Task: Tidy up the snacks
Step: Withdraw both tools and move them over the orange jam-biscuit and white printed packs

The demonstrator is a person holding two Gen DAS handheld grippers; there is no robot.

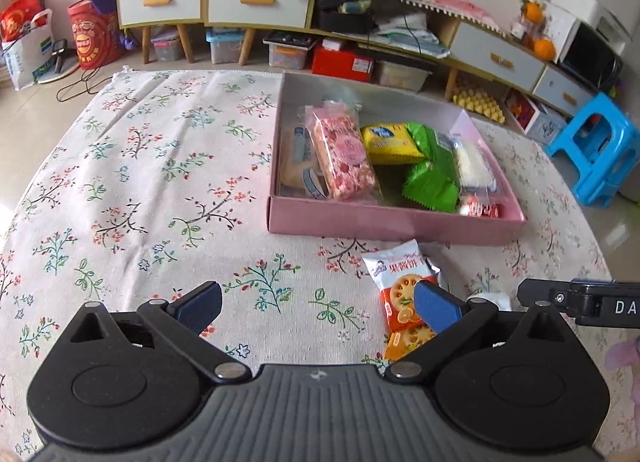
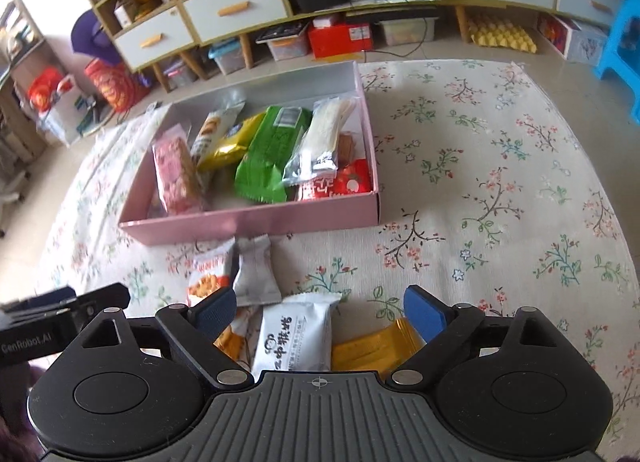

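On the floral tablecloth (image 1: 140,149) covering the table, a shallow pink box (image 1: 384,221) sits toward the far side and already holds several snacks: a pink flowered bar (image 1: 342,153), a yellow packet (image 1: 388,143), a green packet (image 1: 432,177), a white bar in clear wrap (image 1: 474,161) and a small red packet (image 1: 482,207). Just in front of the box's near wall, loose on the cloth, lie an orange biscuit packet (image 1: 404,286), a small grey-white pouch (image 2: 256,270), a white wrapped cake (image 2: 292,334) and a gold packet (image 2: 380,346). The left tongs (image 1: 318,304) stand spread wide with bare cloth between them, and the right-hand pad overlaps the orange biscuit packet in the view. The right tongs (image 2: 320,312) are also spread wide, empty, hanging above the white wrapped cake and the gold packet without pressing on either.
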